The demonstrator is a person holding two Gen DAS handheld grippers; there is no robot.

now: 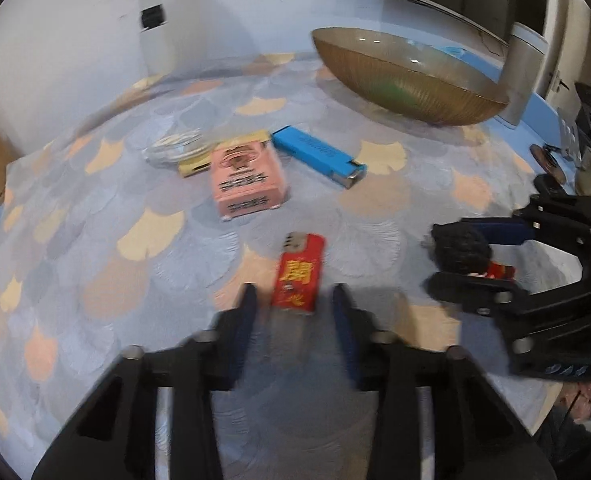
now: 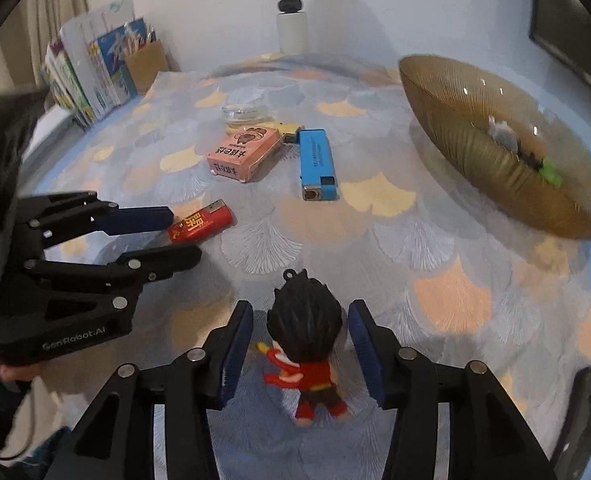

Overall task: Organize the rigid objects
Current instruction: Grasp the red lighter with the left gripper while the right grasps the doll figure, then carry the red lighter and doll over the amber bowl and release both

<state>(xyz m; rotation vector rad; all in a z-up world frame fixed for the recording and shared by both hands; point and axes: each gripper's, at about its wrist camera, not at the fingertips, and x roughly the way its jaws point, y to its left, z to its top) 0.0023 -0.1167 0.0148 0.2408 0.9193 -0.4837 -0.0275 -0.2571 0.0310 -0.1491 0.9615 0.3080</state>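
Red plastic lighter (image 1: 297, 276) lies on a blue and peach patterned tablecloth (image 2: 415, 260), its near end between the tongs of the left gripper (image 1: 294, 290), which are drawn in narrow around it; blur hides the exact contact, but they look closed on it. The right gripper (image 2: 301, 307) stands wide, its pads clear on both sides of a small doll (image 2: 307, 340) with black spiky hair and red clothes, lying on the cloth. Both things look light and stiff. The lighter's smooth flat sides may slip, so a hold across its middle seems safest; the doll's bulky head offers a firmer hold than its thin limbs or key loop. Farther back lie a blue lighter (image 2: 315, 160), a pink box (image 2: 243, 152) and a small glass dish (image 2: 244, 114), close together. A wide ribbed brown bowl (image 2: 475, 152) sits at the far right, with bare cloth between it and the grippers. The two grippers are near each other, so lifting together risks a bump.
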